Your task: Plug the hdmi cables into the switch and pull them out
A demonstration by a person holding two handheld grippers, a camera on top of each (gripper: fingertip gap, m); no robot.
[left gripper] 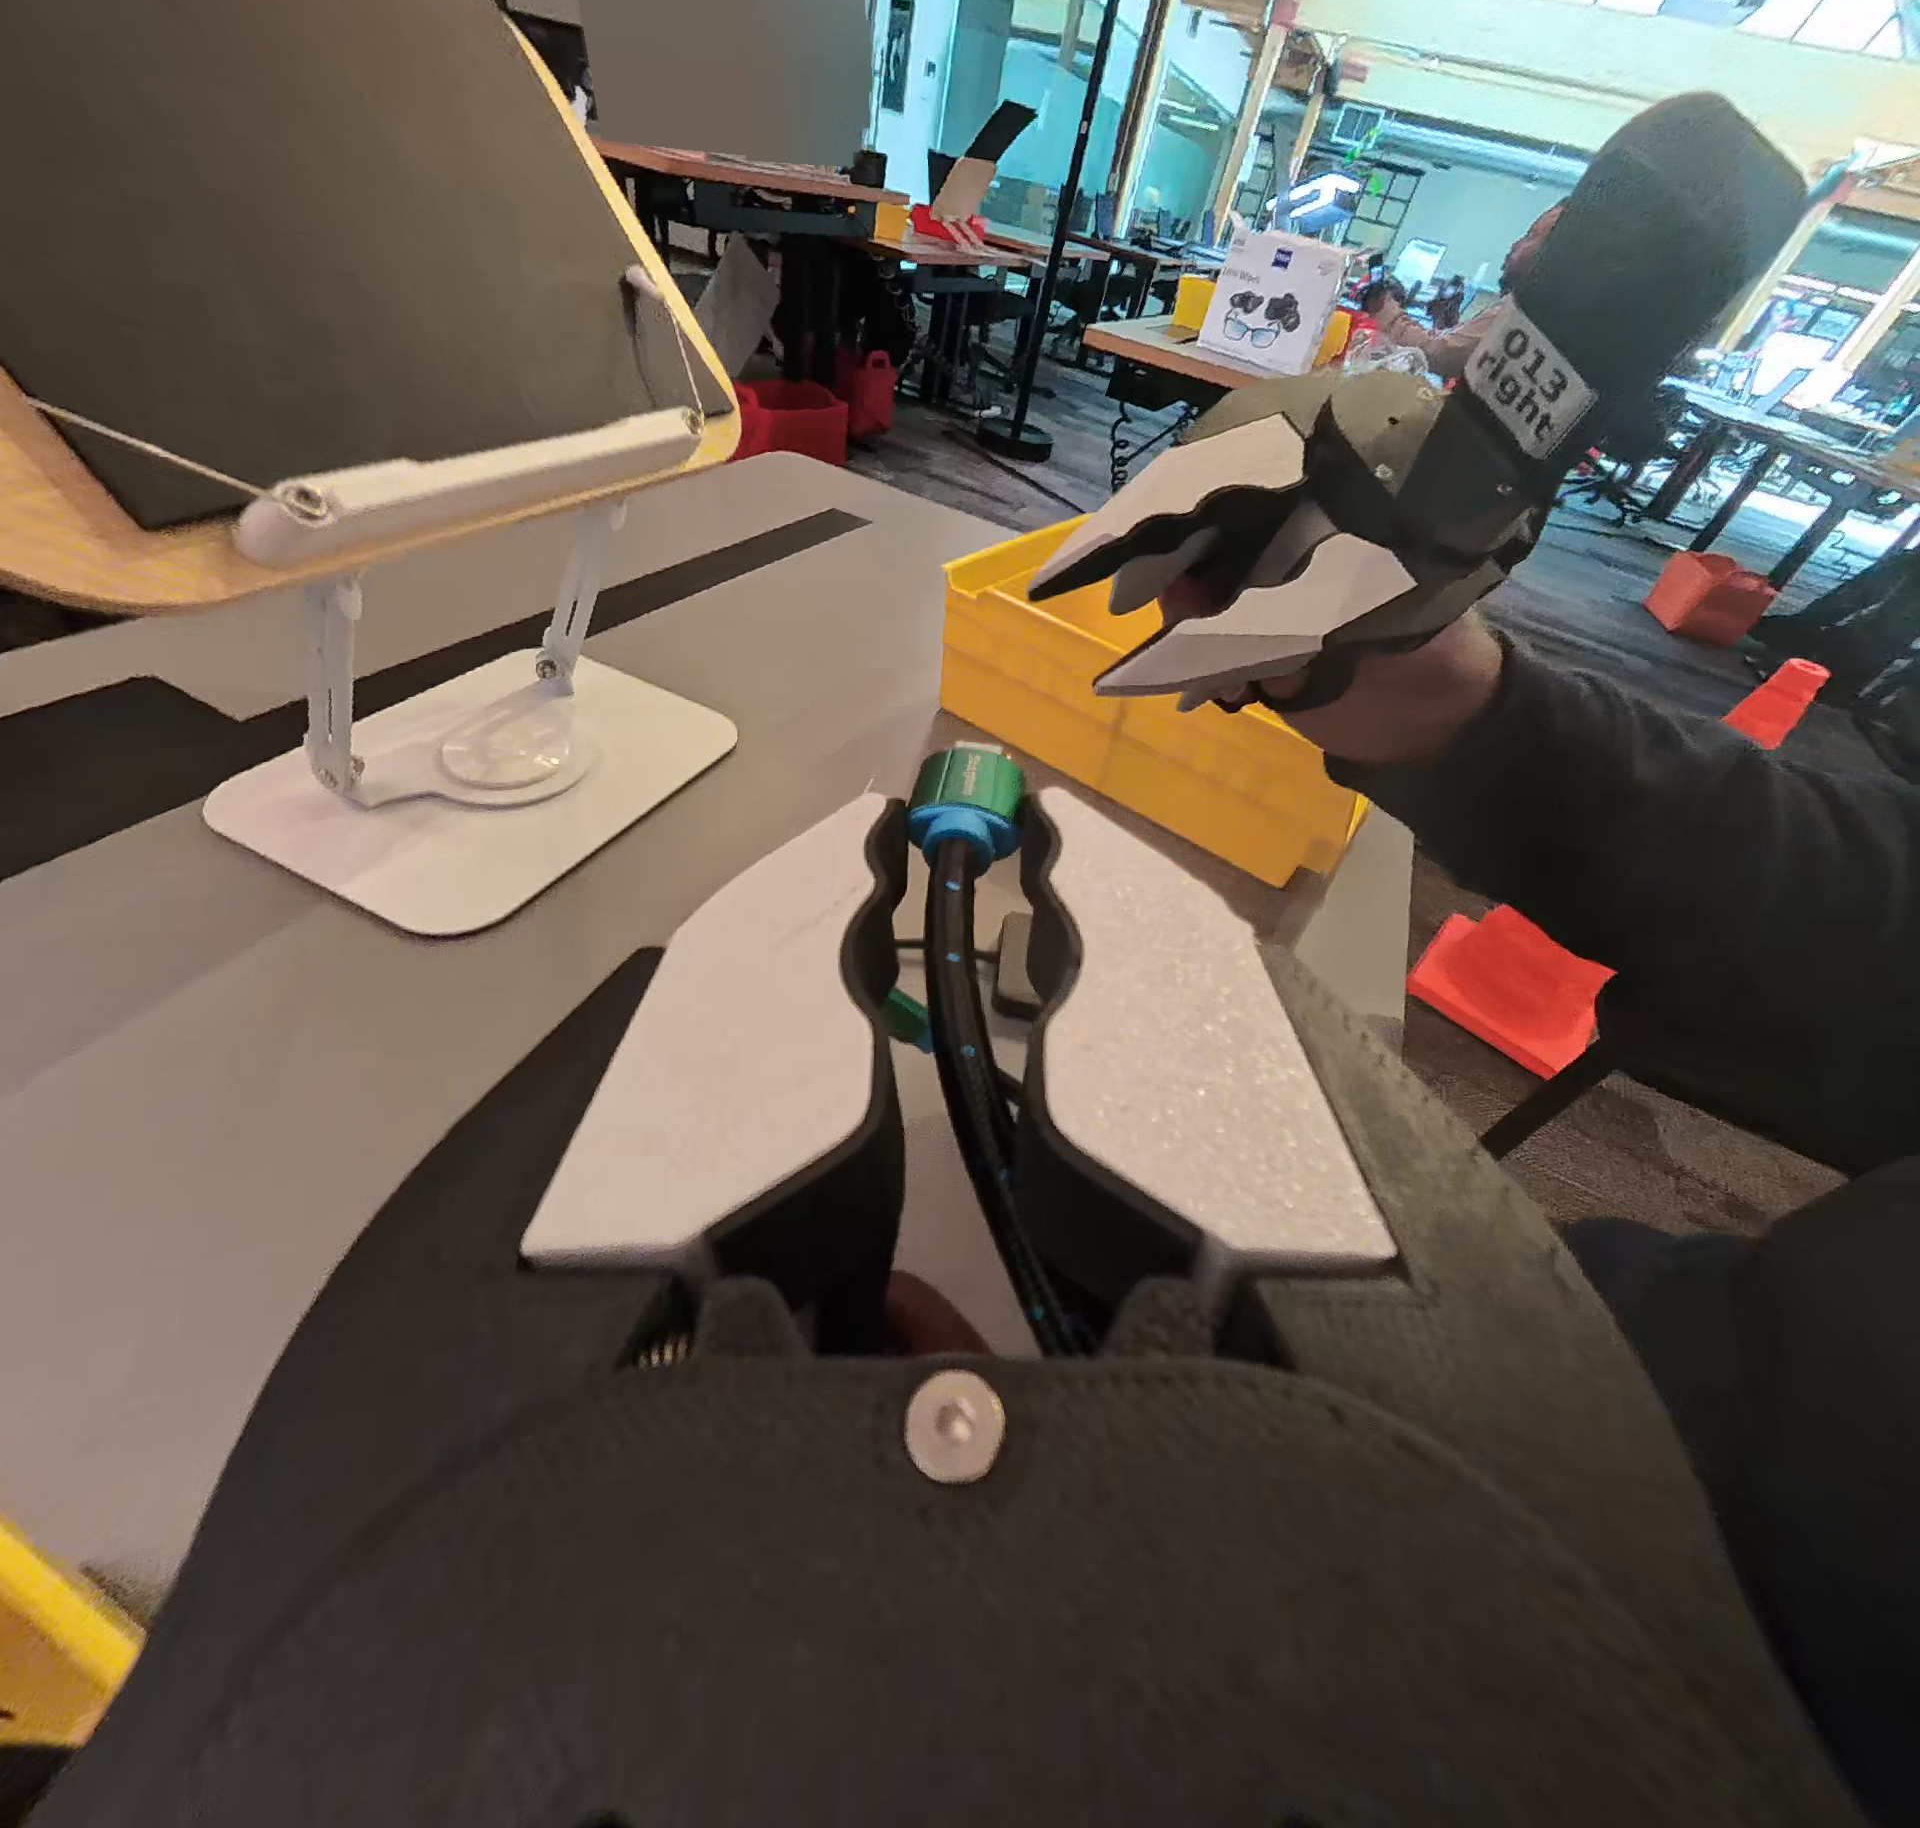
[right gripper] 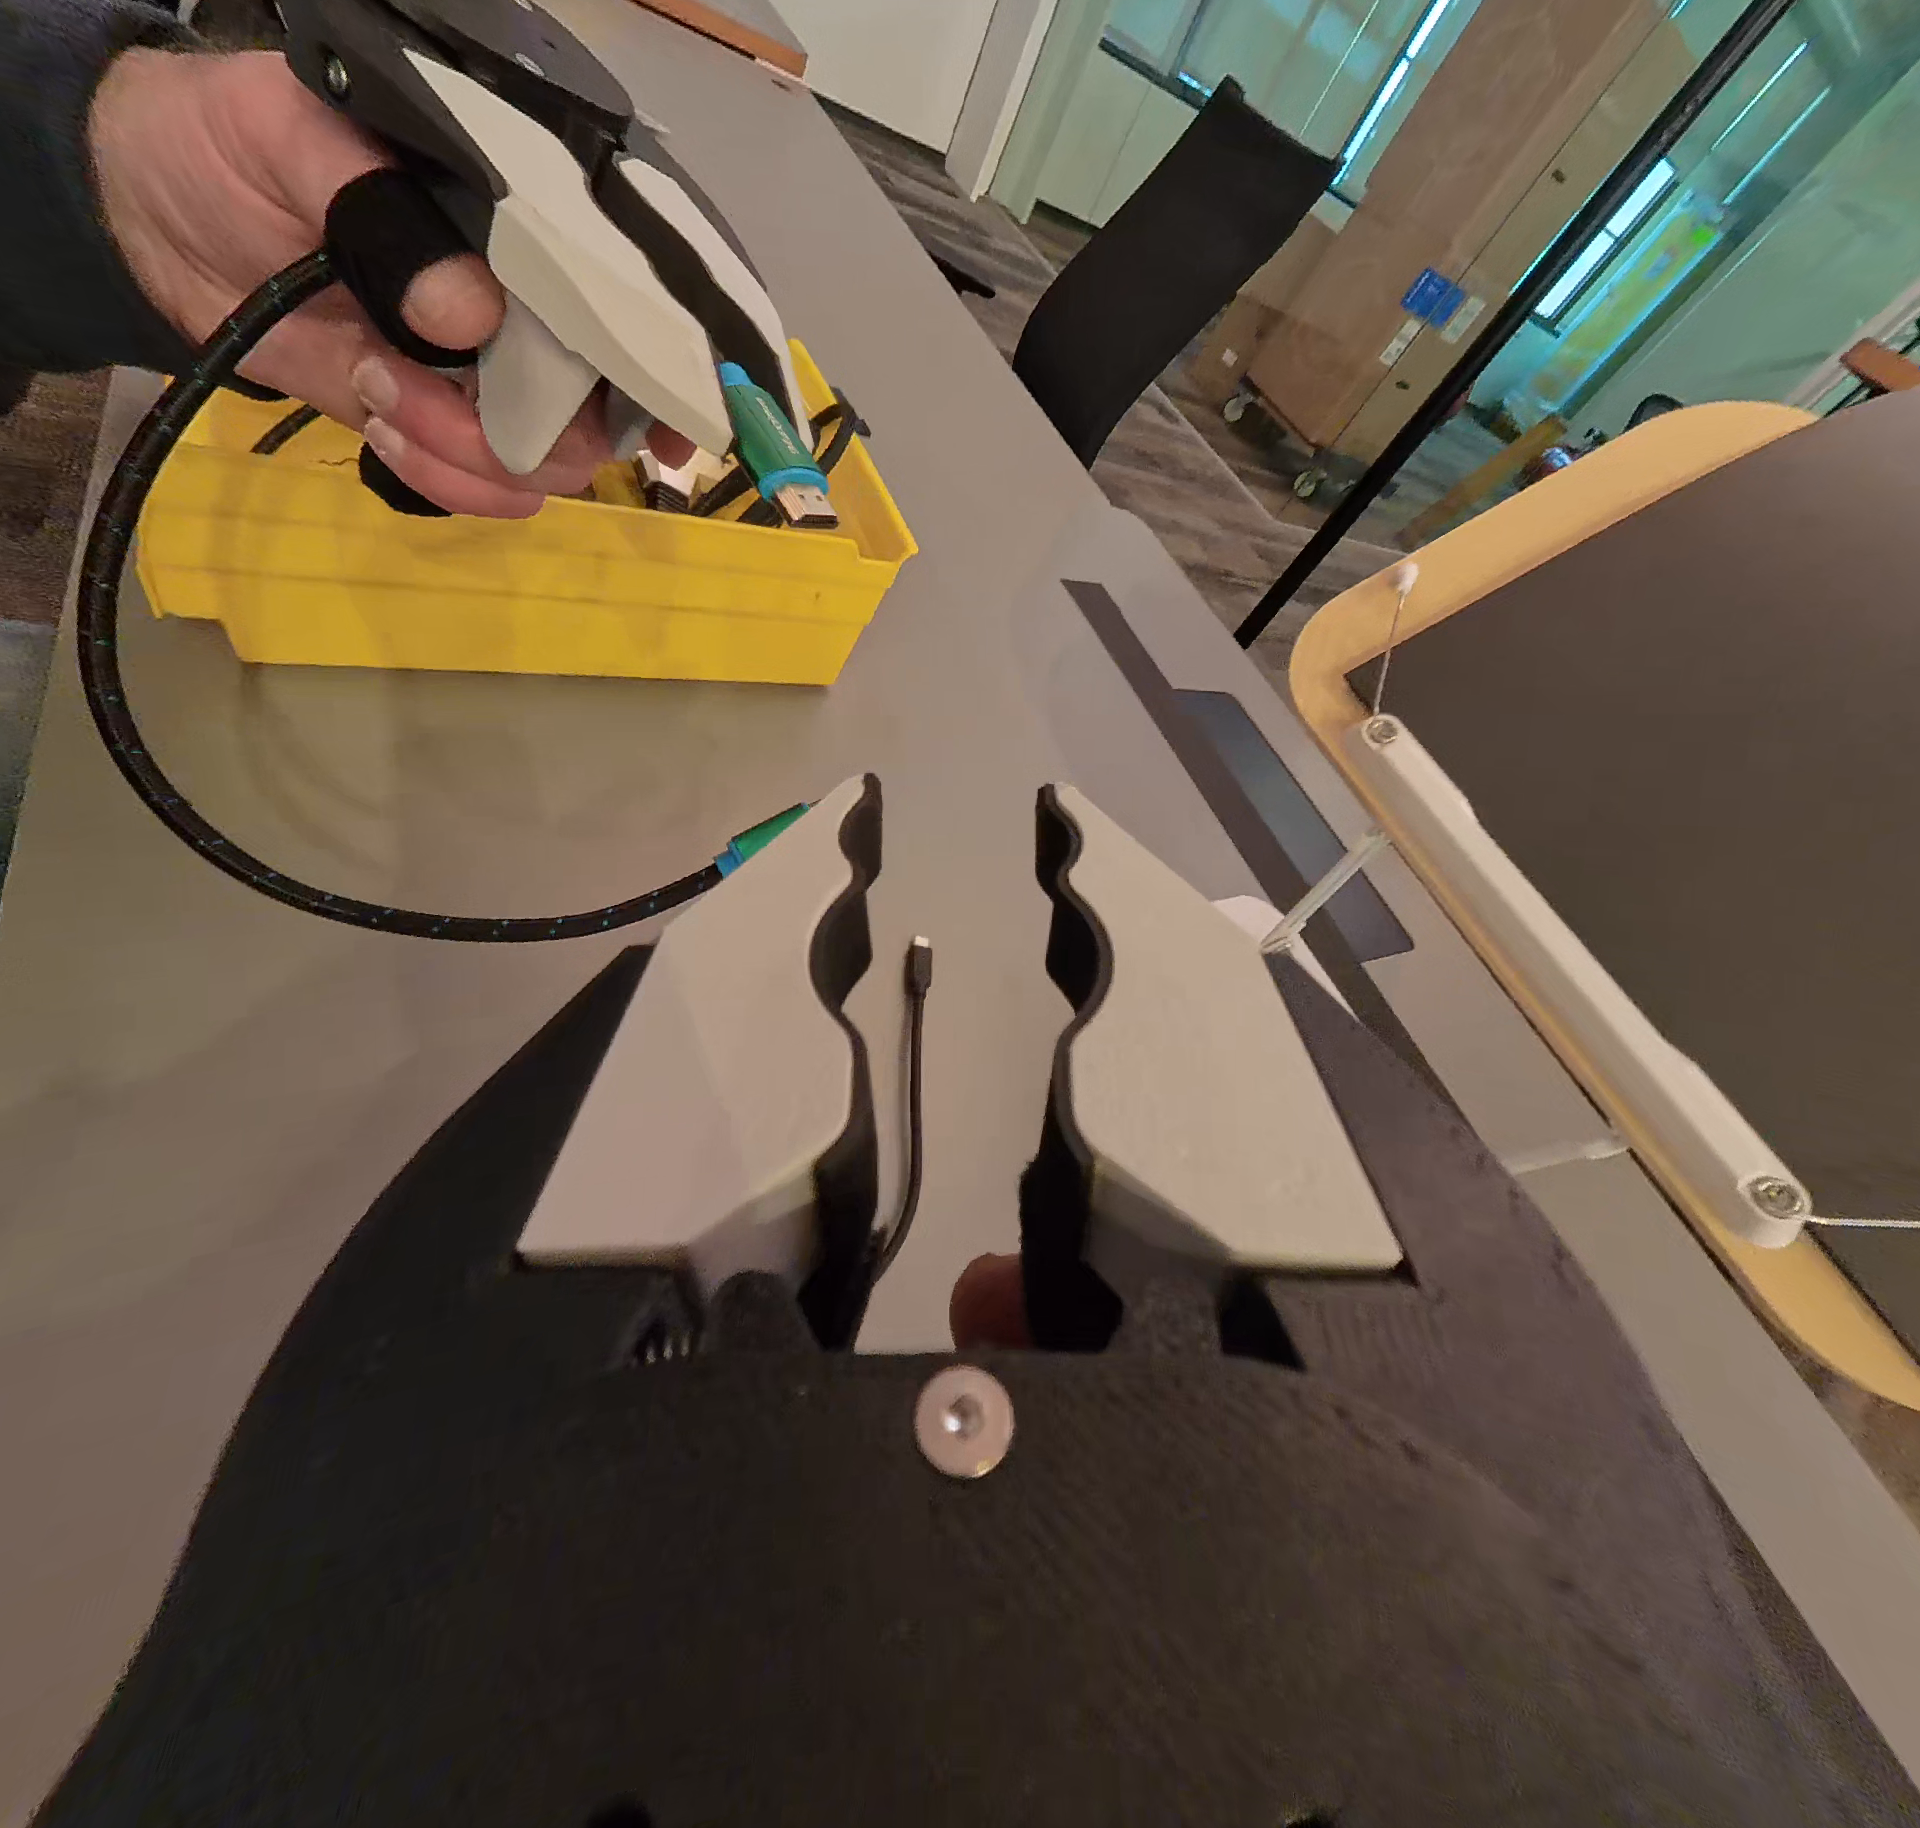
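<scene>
1 HDMI plug clamped in left jaws, tip angled downward; right jaws released.

Over on the right gripper, a grey tag is stuck on the black body behind the fingers. It has two lines of dark print, large and sharp from the left wrist view.

On the green HDMI plug, a line of pale lettering runs along the metal shell. It's small here and clearer from the right wrist view.

Back in the room, a white carton stands on a desk. It has a blue badge near its top edge and lines of print beside it, too fine to make out.

Far off, a blue sign is fixed to a tall brown crate, and it's too small to read.
</scene>
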